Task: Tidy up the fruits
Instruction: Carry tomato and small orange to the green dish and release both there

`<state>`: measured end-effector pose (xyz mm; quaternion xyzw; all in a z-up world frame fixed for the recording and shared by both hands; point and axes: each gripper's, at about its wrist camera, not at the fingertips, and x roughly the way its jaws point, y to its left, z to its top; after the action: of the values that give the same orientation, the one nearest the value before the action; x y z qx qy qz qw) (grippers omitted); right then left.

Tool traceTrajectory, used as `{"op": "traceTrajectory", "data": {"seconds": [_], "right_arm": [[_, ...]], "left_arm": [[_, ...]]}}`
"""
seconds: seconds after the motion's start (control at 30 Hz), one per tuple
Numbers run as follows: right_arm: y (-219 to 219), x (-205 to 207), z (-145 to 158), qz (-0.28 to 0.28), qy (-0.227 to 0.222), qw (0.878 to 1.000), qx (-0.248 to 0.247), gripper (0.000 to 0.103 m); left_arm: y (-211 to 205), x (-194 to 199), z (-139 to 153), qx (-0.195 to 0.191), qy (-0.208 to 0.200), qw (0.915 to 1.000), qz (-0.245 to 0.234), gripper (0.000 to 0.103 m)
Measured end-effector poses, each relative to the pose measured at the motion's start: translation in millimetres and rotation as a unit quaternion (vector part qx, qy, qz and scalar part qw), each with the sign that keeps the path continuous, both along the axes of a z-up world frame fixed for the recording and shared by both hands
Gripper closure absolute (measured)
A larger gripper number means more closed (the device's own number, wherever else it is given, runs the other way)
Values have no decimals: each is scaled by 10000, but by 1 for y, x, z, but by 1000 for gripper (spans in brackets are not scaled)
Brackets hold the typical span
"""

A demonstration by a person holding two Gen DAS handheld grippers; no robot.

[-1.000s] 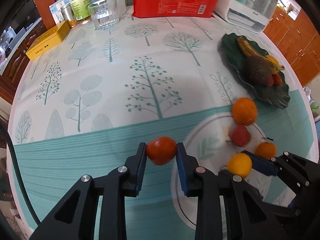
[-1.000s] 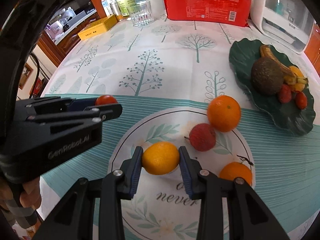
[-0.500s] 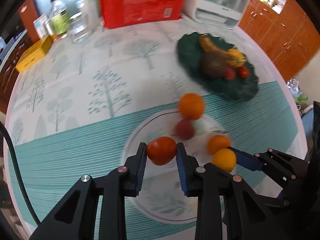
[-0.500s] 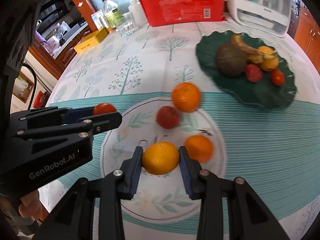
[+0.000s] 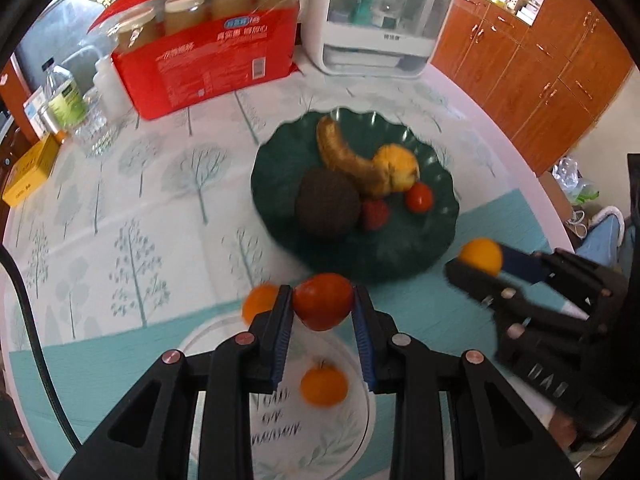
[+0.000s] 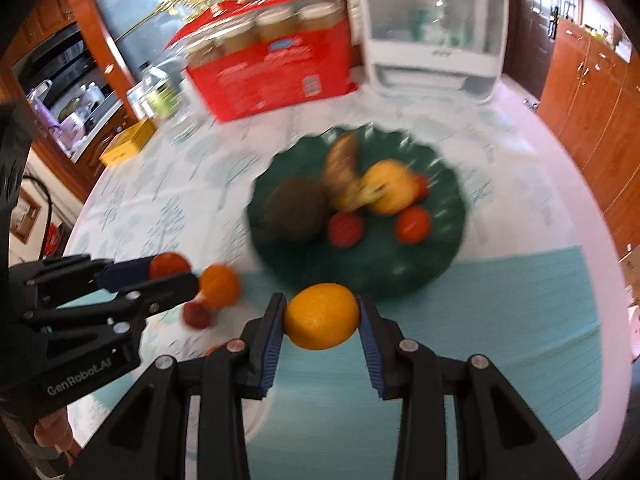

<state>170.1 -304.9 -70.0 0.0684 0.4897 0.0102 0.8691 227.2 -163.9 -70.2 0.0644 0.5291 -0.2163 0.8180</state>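
Observation:
My left gripper [image 5: 322, 307] is shut on a red tomato [image 5: 322, 306], held above the table just short of the dark green leaf plate [image 5: 384, 256]. My right gripper [image 6: 322, 317] is shut on a yellow-orange citrus fruit [image 6: 322, 317], held near the front rim of the same plate [image 6: 360, 264]. The plate holds a brown round fruit [image 5: 327, 208], a banana [image 5: 344, 156], a yellow fruit, a lychee and a small tomato [image 5: 419, 197]. Two oranges [image 5: 324, 386] [image 5: 260, 302] and a red lychee [image 6: 196, 315] lie on the white printed circle of the tablecloth.
A red pack of jars [image 5: 208, 60] and a white appliance [image 5: 376, 20] stand at the back. A bottle [image 5: 64, 96], a glass and a yellow box [image 5: 28, 168] sit at the back left. Wooden cabinets [image 5: 540, 64] are beyond the table's right edge.
Both grippers have moved forward and right with their fruit, from over the white circle toward the green plate, which now looms much closer. Both views are motion-blurred.

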Motion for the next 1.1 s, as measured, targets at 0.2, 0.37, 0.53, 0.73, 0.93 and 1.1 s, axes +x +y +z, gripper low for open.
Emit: {"op": "traceTrajectory", "data": {"seconds": [0.2,0.37,0.53,0.73,0.93,1.1], "right_arm": [[-37,33,6,-13,-54,9999,-143,67],[-44,57,-10,152,166,9996,-142,67],[-35,73,-39,376,564,9977,-60,67],[-25,78,-63,556,831,9950,42,67],[-26,83,-72,565,866,9946,118,67],[-24,87,-76,600,900,9940,133,66]], "left_arm": [[-23,47,7,400,-262,9988,70,75],[-34,96,-7,740,-106,9971,107,75],[-39,133,-37,729,399,9963,216,75],[-44,148,-66,672,691,9946,393,75],[-48,156,-80,636,747,9940,485,75],[-53,159,-89,665,774,9936,491,75]]}}
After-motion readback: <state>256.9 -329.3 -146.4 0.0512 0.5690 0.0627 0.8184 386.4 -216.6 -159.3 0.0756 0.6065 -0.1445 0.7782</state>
